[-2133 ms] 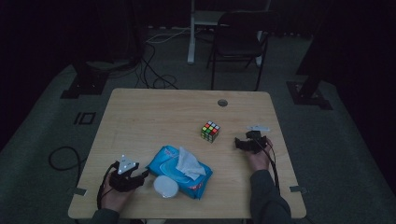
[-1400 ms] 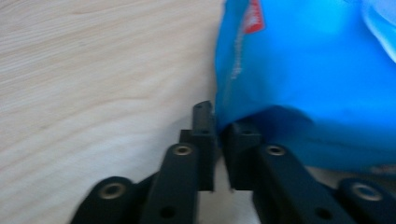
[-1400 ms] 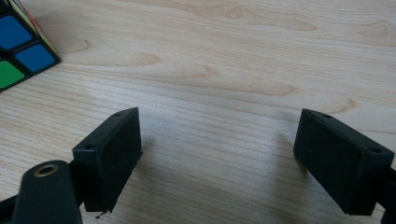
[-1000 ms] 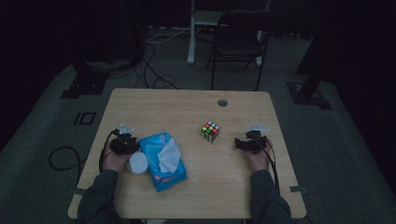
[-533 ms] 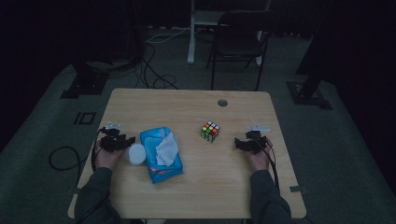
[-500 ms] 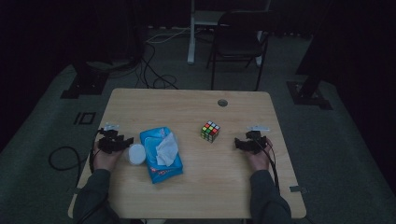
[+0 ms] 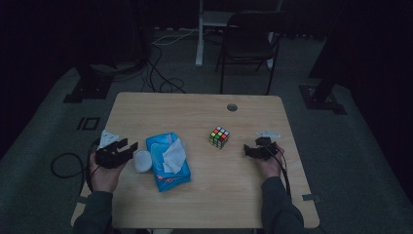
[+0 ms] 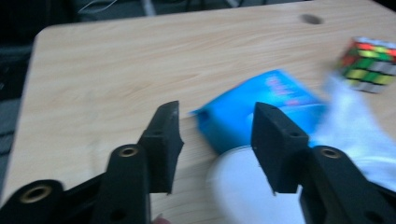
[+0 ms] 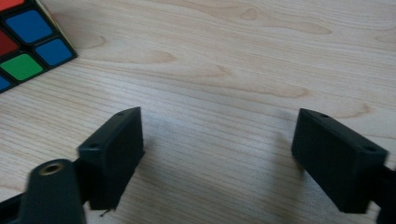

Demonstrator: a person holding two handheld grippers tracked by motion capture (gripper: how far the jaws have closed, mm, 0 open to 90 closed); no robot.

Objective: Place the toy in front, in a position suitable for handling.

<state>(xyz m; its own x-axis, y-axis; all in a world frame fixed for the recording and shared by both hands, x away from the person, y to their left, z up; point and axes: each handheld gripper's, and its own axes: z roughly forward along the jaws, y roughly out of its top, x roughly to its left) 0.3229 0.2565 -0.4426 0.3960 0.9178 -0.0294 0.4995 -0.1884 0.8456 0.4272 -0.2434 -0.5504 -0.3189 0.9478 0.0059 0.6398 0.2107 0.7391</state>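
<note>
A blue wipes pack [image 7: 168, 168] lies left of the table's middle, with a white tissue [image 7: 173, 155] sticking out of its top. A round white lid [image 7: 142, 161] rests against the pack's left side. My left gripper [image 7: 127, 148] is open just left of the lid, with nothing between its fingers. In the left gripper view the lid [image 8: 247, 186] and the pack [image 8: 243, 114] lie right in front of the open gripper [image 8: 217, 121]. A colourful puzzle cube [image 7: 219, 137] stands right of centre. My right gripper [image 7: 249, 150] rests open on the table right of the cube [image 9: 28, 42].
The wooden table [image 7: 195, 112] has a cable hole [image 7: 232, 107] near its far edge. A dark chair [image 7: 248, 44] and floor cables stand beyond the table. Bare wood lies between the right gripper's fingers [image 9: 114, 149].
The pack and the white lid have shifted left and farther back, and the pack has turned. My left gripper moved with them from the front edge to the left side. The right gripper stayed put.
</note>
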